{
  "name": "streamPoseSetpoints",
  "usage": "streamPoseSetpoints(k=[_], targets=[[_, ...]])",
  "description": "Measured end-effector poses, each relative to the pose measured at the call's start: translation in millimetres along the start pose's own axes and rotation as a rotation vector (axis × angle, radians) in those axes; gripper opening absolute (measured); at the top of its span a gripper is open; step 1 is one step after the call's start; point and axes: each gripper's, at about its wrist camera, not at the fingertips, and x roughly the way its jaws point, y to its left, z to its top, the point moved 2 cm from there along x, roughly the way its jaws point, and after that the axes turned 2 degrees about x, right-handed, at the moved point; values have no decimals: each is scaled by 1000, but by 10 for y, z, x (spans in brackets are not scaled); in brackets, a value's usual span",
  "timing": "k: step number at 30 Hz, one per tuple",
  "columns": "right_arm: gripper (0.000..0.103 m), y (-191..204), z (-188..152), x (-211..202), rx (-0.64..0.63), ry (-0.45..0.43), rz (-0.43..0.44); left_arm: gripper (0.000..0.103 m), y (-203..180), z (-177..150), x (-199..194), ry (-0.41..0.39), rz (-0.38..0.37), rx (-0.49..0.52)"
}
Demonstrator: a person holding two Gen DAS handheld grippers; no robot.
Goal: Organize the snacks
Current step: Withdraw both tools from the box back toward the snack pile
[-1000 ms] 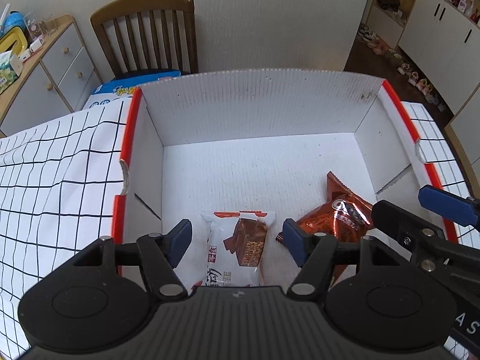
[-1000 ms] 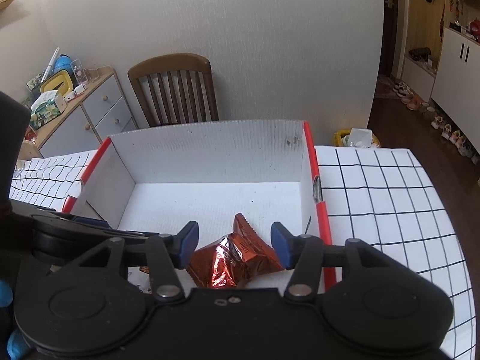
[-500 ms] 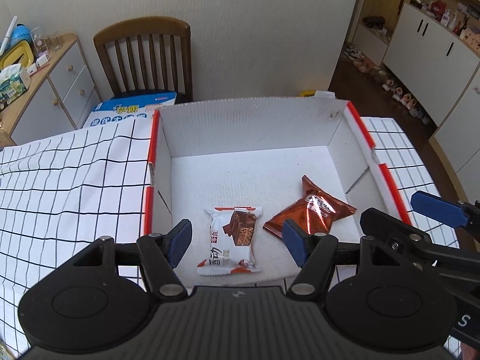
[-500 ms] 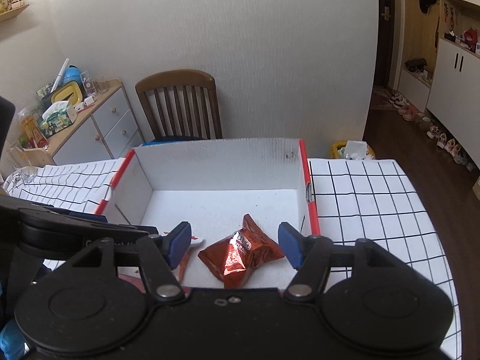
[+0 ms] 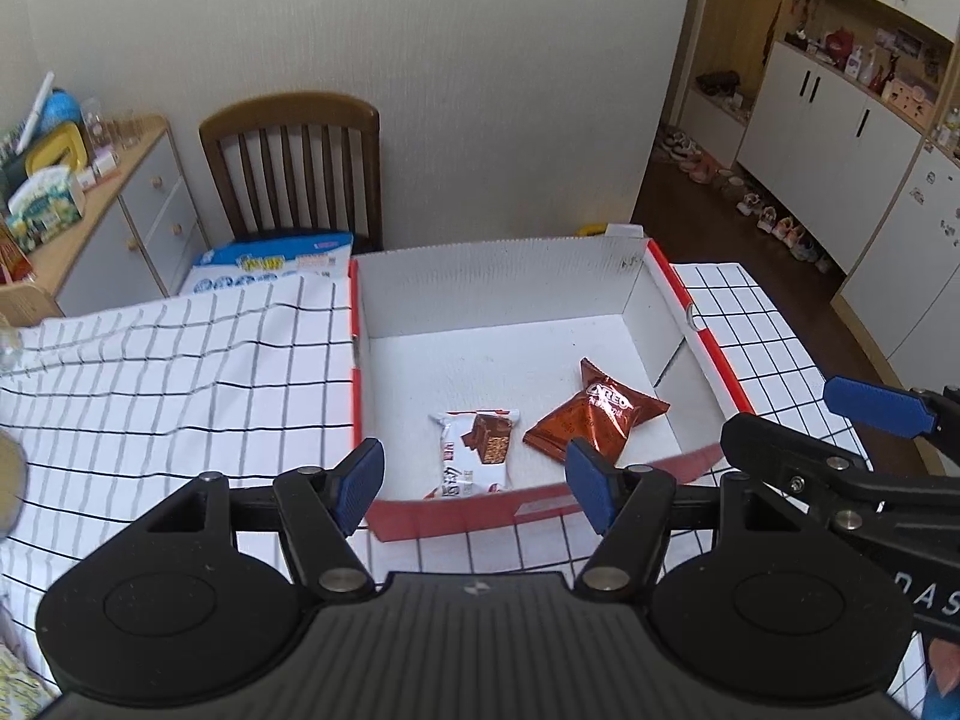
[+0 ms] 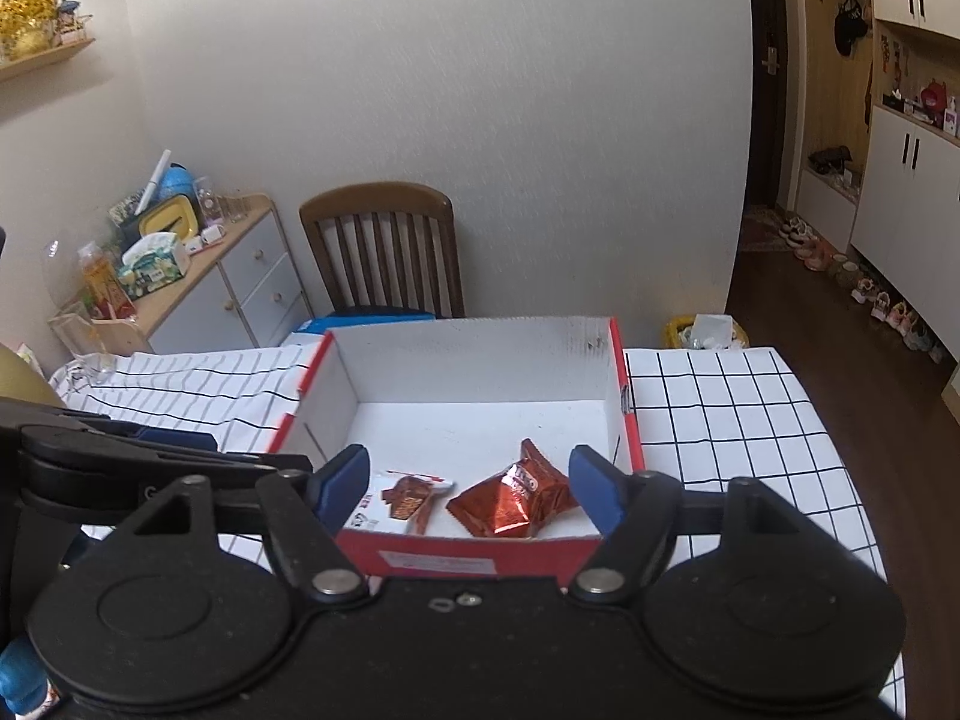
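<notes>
Snacks, a white wafer pack (image 5: 474, 453) and an orange Oreo pack (image 5: 594, 414), now lie released in the box (image 5: 498, 276); the left gripper (image 5: 474, 483) stays wide, and the right gripper (image 6: 468, 486), jaws just opening, has lifted away empty.

In the right wrist view, the box's near wall (image 6: 456, 558) hides the lower ends of the white packet (image 6: 402, 501) and the orange packet (image 6: 510, 504), and the white packet's print is too small to read. The left gripper (image 6: 144, 468) is cut off by that picture's left edge, while the right gripper (image 5: 864, 450) runs off the right edge of the left wrist view. The blue pack (image 5: 270, 261) on the chair (image 5: 294, 168) is partly covered by the surface's cloth (image 5: 180, 372), and the clutter on the sideboard (image 5: 54, 180) is too small to tell apart.
</notes>
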Motion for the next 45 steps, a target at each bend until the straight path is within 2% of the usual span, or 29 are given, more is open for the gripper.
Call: streamPoseSetpoints(k=[11, 14, 20, 21, 23, 28, 35, 40, 45], targets=[[86, 206, -184, -520, -40, -60, 46, 67, 1, -306, -558, -63, -53, 13], [86, 224, -238, -645, -34, -70, 58, 72, -11, -423, -703, -85, -59, 16], [89, 225, -345, -869, -4, -86, 78, 73, -55, -599, -931, -114, -69, 46], [89, 223, -364, -906, -2, -91, 77, 76, -58, -627, -962, -116, -73, 49], [101, 223, -410, -977, 5, -101, 72, 80, -68, -698, -1038, -135, -76, 54], [103, 237, -557, -1189, -10, -143, 63, 81, -78, -886, -1176, -161, -95, 64], [103, 223, -835, -1397, 4, -148, 77, 83, -59, -1205, -1217, -138, -114, 53], [103, 193, -1077, -1435, 24, -126, 53, 83, -27, -1443, -1161, -101, -134, 18], [103, 141, -1349, -1401, 38, -89, 20, 83, -69, -1671, -1092, -94, -150, 35]])
